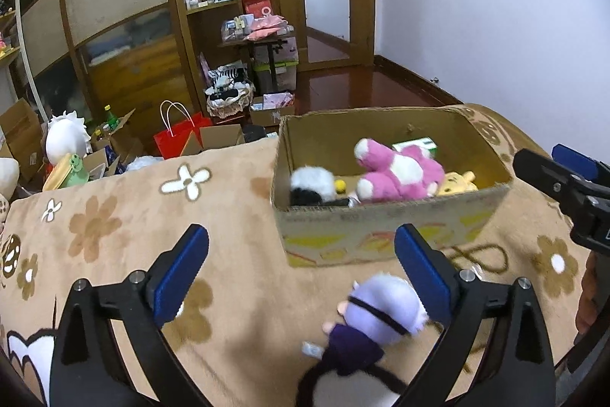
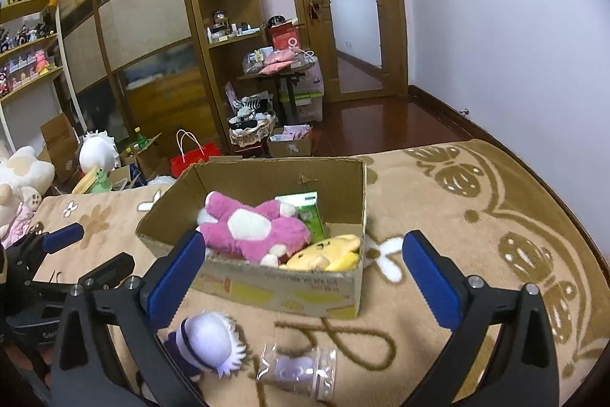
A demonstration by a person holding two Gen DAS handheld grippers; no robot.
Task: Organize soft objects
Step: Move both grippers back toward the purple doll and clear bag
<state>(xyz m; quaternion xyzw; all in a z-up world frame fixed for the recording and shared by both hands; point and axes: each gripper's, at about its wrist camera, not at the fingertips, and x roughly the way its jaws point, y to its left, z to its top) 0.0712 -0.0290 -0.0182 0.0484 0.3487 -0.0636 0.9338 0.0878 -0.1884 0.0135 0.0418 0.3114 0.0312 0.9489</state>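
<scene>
Fuzzy tan blanket [image 2: 438, 216] with brown and white flowers covers the surface where everything lies; whether a bed or something else is under it cannot be told. On it stands an open cardboard box [image 2: 267, 287], its front wall printed in yellow, the print blurred. Inside lies a shaggy pink and white plush toy [image 2: 251, 227], with a smooth yellow plush [image 2: 328, 252] half hidden under it against the front wall and a green carton [image 2: 307, 212] partly covered behind. From the left wrist view a black and white furry toy [image 1: 310, 184] shows in the box's near corner, its shape unclear.

Just in front of the box, on the blanket, lies a small doll [image 1: 375, 308] with pale lilac fuzzy hair, a black band and a dark purple body; its lower half is cut off by the frame edge. Beside it is a crinkled clear plastic bag [image 2: 297, 365] holding something pale lilac, too blurred to name.

The left gripper [image 1: 301, 271] has its jaws spread wide and pinches nothing, the doll lying near its right finger. The right gripper [image 2: 305, 273] likewise has its jaws spread wide and empty.

Shelves and clutter behind are too small to read.
</scene>
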